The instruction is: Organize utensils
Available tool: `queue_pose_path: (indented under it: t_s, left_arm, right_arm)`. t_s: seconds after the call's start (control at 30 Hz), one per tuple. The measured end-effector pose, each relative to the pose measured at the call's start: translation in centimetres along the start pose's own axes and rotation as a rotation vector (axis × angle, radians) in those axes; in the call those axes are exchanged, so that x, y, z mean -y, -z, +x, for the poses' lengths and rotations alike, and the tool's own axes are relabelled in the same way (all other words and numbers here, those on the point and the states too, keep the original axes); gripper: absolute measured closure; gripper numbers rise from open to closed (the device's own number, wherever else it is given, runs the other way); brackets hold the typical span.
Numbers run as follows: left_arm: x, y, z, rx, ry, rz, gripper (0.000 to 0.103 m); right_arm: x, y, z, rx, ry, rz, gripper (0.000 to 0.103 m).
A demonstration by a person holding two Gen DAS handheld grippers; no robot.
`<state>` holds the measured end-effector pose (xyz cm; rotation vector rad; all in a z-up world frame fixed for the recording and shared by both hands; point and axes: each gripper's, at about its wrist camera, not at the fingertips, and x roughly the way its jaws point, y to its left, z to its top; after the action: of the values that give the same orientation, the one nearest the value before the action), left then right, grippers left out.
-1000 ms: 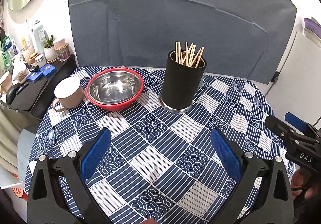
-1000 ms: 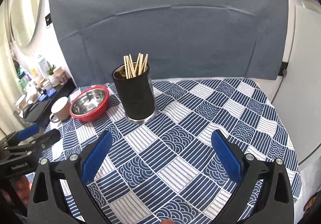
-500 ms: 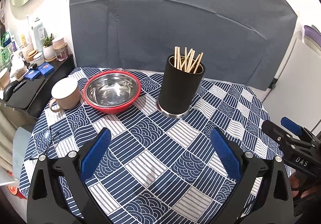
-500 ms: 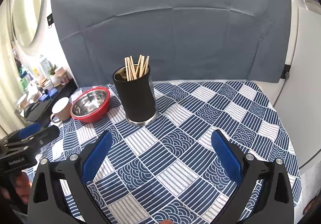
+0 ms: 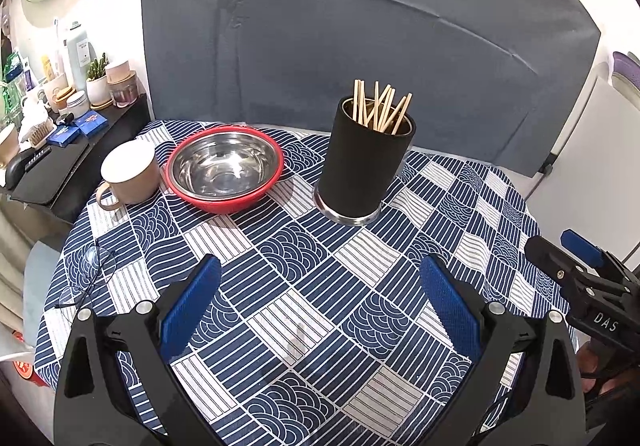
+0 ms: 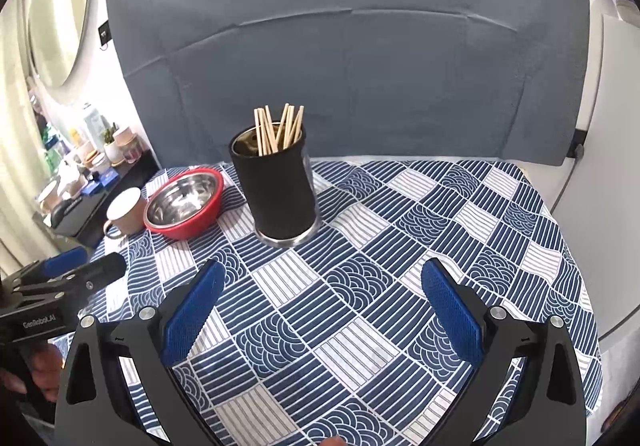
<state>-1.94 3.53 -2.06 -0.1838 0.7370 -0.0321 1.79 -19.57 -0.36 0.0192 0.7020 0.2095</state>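
My left gripper (image 5: 320,294) sits nearest, jaws spread wide, nothing between the ribbed blue pads (image 5: 192,306), black plastic arms. My right gripper (image 6: 322,298) is the same: wide apart, empty, hovering over the cloth (image 6: 400,286), a round blue-and-white cotton print of stripes and wave arcs. Thin wire glasses (image 5: 86,278) lie at the cloth's left edge. Further in, the holder (image 5: 366,162), a matte black cylinder with a shiny steel base ring, stands upright mid-table. Pale wooden chopsticks (image 5: 380,108) poke out of it, splayed. Left of it, apart, is a steel bowl (image 5: 224,170) with a red outer shell, and a beige ceramic mug (image 5: 130,172) just beside that. Behind is a creased grey backdrop (image 6: 344,66); a cluttered black shelf (image 5: 76,150) is far left.
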Motion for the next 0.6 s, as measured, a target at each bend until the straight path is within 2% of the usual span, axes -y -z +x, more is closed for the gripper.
queue_pose_path:
  t_s: [0.6]
  left_arm:
    - [0.21, 0.27, 0.25, -0.018, -0.010, 0.019, 0.006]
  right_arm:
    - [-0.06, 0.14, 0.12, -0.004, -0.014, 0.006, 0.008]
